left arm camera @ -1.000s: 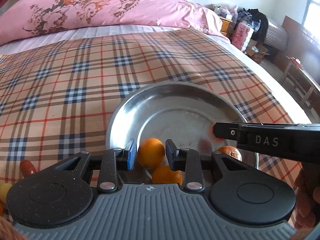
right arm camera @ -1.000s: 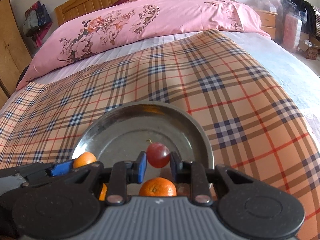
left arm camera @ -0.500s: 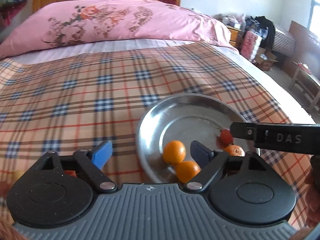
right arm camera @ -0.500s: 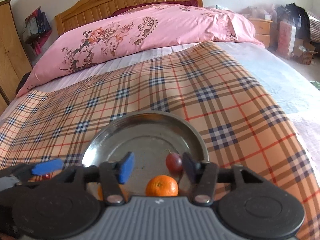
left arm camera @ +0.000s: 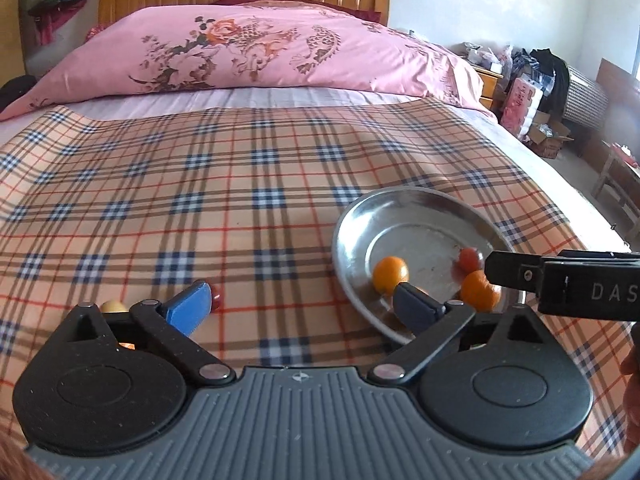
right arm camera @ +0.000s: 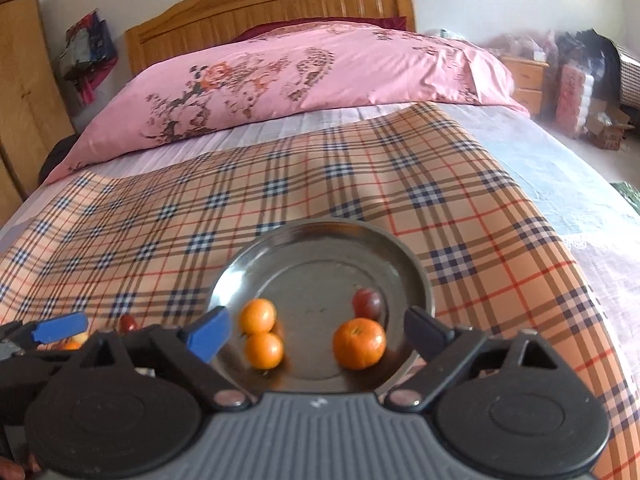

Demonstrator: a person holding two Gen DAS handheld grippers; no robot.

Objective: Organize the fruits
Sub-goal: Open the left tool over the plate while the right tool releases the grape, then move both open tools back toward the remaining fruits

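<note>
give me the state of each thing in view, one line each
left hand-held gripper: wide open, empty
right hand-held gripper: jaws opening, gripping nothing
metal plate: upright on the plaid cloth, holding four fruits
two small oranges: in the plate, touching
bigger orange: in the plate, loose
red grape: in the plate, released
fruits left of plate: on the cloth, not yet collected

**Fruit count on the bed**

One metal plate (right arm camera: 420,280) is sitting on one plaid cloth (right arm camera: 280,192). Three oranges are lying in it: two small ones (right arm camera: 258,315) (right arm camera: 264,350) touching each other and a bigger one (right arm camera: 359,343). One red grape (right arm camera: 367,303) is lying beside the bigger one. Off the plate, one red fruit (left arm camera: 216,298) and one pale yellow fruit (left arm camera: 114,306) are showing clearly. One pink pillow (right arm camera: 320,76) is lying at the headboard.
</note>
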